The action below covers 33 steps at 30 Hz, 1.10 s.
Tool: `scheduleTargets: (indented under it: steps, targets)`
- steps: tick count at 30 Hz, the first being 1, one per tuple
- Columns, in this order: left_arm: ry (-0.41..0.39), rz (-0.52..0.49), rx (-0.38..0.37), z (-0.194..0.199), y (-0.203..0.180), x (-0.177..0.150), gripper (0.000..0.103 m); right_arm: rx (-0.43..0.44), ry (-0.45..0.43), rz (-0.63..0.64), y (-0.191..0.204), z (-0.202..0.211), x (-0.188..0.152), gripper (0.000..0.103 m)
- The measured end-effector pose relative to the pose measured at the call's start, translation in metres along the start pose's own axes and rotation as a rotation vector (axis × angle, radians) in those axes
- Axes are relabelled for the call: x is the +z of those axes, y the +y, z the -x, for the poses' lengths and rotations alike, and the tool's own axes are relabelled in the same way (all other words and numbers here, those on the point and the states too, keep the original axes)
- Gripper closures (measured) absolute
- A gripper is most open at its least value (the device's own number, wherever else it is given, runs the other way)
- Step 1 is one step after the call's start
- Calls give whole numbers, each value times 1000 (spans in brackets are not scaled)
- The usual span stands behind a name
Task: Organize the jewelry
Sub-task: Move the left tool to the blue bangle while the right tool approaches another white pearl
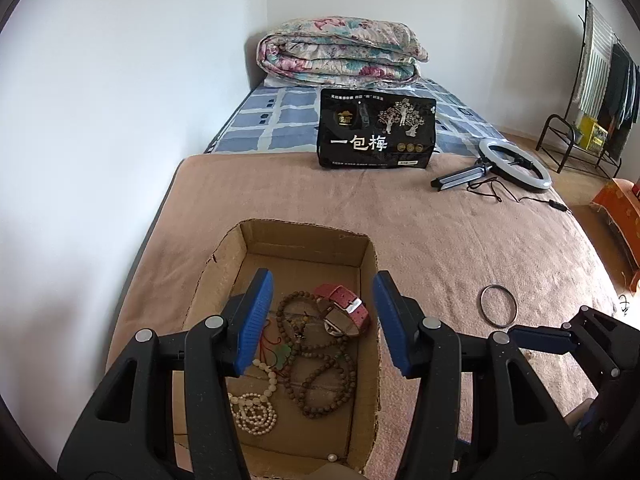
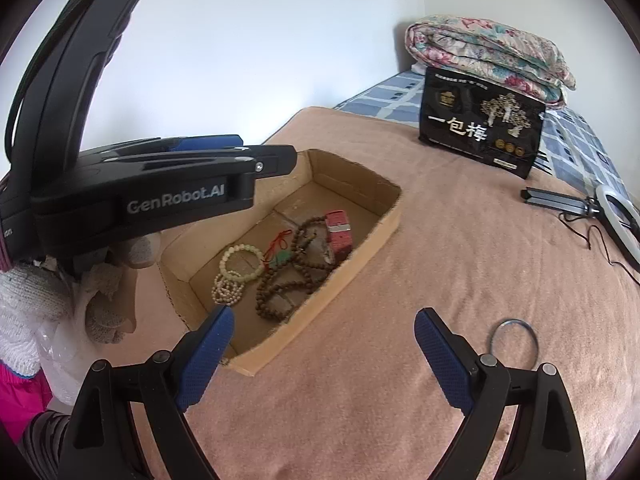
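Blue-padded fingers of the left gripper [image 1: 324, 320] hang spread wide and empty over an open cardboard box [image 1: 370, 256] on a pink blanket [image 1: 440, 240]. Inside the box lie a brown bead necklace [image 1: 320, 376], a pink-strapped watch [image 1: 344, 308], cream bead bracelets [image 1: 252, 412] and a green pendant [image 1: 282, 354] on red cord. Outside it, a thin metal bangle [image 2: 514, 344] rests on the blanket just beside the right gripper [image 2: 324, 336], whose fingers also stand apart, holding nothing.

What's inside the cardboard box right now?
Inside the cardboard box: brown bead strands, a pink-strapped watch, pale bead bracelets and a green pendant. Its near-left corner is hidden behind the left hand-held gripper.
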State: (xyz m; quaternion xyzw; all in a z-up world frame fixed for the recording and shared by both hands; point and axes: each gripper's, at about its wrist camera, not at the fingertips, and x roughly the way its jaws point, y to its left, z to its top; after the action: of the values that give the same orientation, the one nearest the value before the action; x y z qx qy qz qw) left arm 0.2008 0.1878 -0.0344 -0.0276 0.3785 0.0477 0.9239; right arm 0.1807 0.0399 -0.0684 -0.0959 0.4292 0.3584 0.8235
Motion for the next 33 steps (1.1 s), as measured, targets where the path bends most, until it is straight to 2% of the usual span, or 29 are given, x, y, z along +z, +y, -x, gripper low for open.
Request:
scheduleTargets:
  steps: [10, 22, 25, 27, 33]
  targets:
    - [-14, -38, -41, 9, -37, 6, 50, -65, -3, -23, -41, 29, -12, 10]
    - [35, -97, -111, -1, -86, 3, 50, -179, 25, -126, -120, 65, -48, 10]
    - [50, -117, -126, -7, -99, 1, 48, -192, 50, -155, -138, 68, -60, 10]
    - [58, -126, -137, -10, -106, 0, 41, -203, 64, -167, -147, 67, -68, 10]
    - [100, -144, -171, -23, -126, -6, 41, -189, 115, -182, -163, 55, -89, 12]
